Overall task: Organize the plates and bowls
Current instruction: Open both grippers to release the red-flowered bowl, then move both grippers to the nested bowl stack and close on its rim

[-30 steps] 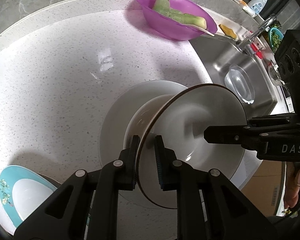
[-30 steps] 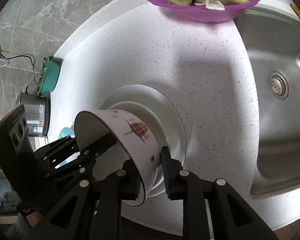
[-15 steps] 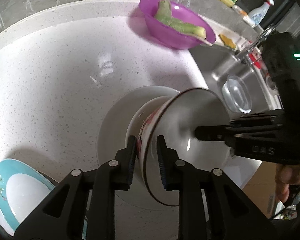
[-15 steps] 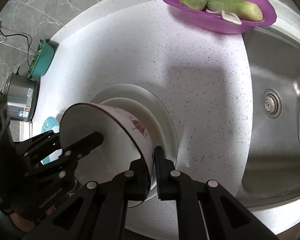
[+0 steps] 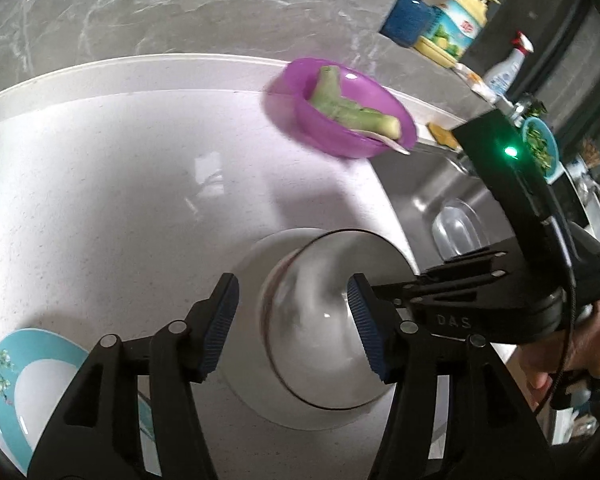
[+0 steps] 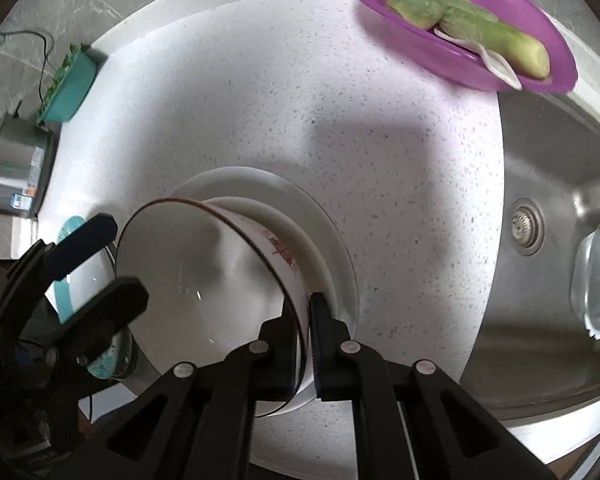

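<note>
A white bowl with red marks and a dark rim [image 6: 204,280] rests tilted on a stack of white plates [image 6: 332,240] on the white counter. My right gripper [image 6: 306,344] is shut on the bowl's near rim. My left gripper [image 5: 292,324] is open, its blue pads [image 5: 220,324] spread on either side of the bowl [image 5: 324,320] without touching it. In the left wrist view the white plates [image 5: 252,264] show under the bowl, and the right gripper comes in from the right. A teal-rimmed plate [image 5: 28,376] lies at the lower left.
A purple bowl of green vegetables [image 5: 348,116] sits at the back by the steel sink [image 6: 548,208], which holds a clear glass bowl [image 6: 596,276]. A teal container [image 6: 72,84] and a steel pot [image 6: 16,176] stand at the left. Bottles [image 5: 448,24] line the back wall.
My left gripper has let go of the bowl's rim, opened wide and pulled back. The right gripper keeps hold of the bowl, which has dropped lower onto the plates.
</note>
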`<state>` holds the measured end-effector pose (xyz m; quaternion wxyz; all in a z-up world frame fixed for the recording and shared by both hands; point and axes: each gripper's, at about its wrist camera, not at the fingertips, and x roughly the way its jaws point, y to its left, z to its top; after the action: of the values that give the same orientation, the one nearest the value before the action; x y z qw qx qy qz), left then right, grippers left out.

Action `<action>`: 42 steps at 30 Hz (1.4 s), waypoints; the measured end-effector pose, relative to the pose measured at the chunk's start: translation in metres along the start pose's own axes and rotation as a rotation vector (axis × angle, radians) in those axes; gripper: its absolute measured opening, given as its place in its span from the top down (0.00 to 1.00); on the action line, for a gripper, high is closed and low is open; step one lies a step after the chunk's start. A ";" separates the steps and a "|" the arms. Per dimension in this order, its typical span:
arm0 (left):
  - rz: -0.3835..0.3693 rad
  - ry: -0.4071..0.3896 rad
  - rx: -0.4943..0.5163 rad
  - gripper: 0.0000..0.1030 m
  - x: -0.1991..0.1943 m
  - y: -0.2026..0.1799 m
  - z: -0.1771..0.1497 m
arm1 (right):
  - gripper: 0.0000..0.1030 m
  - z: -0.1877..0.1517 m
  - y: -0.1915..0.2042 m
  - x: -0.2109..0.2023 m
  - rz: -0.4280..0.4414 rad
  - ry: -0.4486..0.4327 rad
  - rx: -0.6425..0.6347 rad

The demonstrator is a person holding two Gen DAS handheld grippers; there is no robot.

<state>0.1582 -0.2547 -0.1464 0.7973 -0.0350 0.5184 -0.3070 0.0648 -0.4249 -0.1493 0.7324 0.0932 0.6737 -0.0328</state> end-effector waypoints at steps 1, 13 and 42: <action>-0.001 0.000 -0.006 0.47 -0.001 0.002 0.001 | 0.91 0.001 0.003 0.000 -0.012 -0.001 -0.009; -0.014 0.047 -0.077 0.47 0.016 0.036 0.000 | 0.65 -0.007 0.038 -0.004 -0.129 -0.080 -0.144; -0.036 0.092 -0.122 0.41 0.008 0.061 -0.007 | 0.38 -0.017 0.032 -0.029 0.054 -0.215 -0.069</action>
<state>0.1818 -0.2080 -0.1793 0.7633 -0.0786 0.5715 -0.2907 0.0513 -0.3926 -0.1186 0.8039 0.0820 0.5891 0.0004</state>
